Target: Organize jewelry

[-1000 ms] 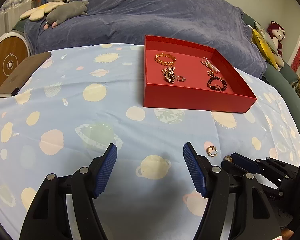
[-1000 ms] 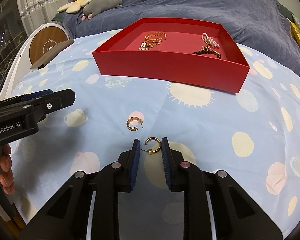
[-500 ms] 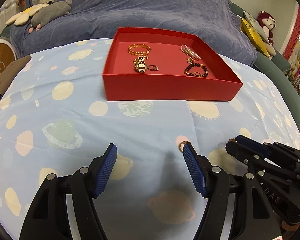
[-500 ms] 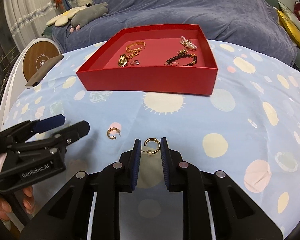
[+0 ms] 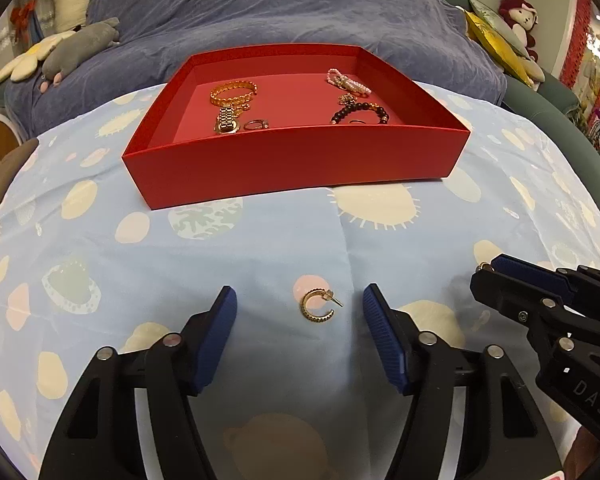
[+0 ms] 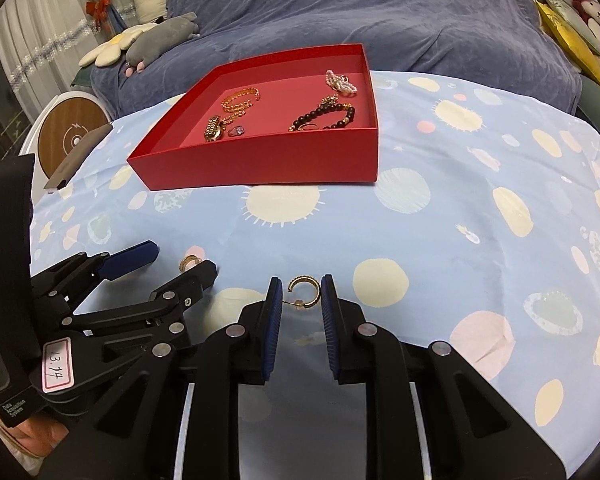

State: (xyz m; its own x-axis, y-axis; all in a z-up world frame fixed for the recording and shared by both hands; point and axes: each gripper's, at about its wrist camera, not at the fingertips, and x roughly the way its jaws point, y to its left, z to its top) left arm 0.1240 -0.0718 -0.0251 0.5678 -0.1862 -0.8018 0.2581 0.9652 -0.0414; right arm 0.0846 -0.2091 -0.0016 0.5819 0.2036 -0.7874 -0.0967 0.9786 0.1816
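Observation:
A red tray [image 5: 300, 162] stands on the planet-print cloth and holds a gold bracelet [image 5: 233, 93], a watch [image 5: 225, 121], a ring [image 5: 256, 124], a pearl piece [image 5: 347, 81] and a dark bead bracelet [image 5: 360, 112]. My left gripper [image 5: 299, 307] is open, with a gold hoop earring [image 5: 318, 306] lying on the cloth between its fingers. My right gripper [image 6: 300, 297] is shut on a second gold hoop earring [image 6: 304, 290], held just above the cloth. The tray [image 6: 260, 160] also shows in the right wrist view, as does the left gripper [image 6: 172, 262] around the first earring [image 6: 189, 263].
A blue-covered sofa [image 5: 284, 12] with plush toys [image 5: 72, 46] lies behind the table. A round white and wood device [image 6: 70, 130] and a dark flat object [image 6: 80, 152] sit at the left edge. The right gripper [image 5: 500, 276] is close by the left one's right side.
My left gripper has moved right, so the loose earring now lies between its open fingers. My right gripper has kept its grip on the other earring and lifted slightly.

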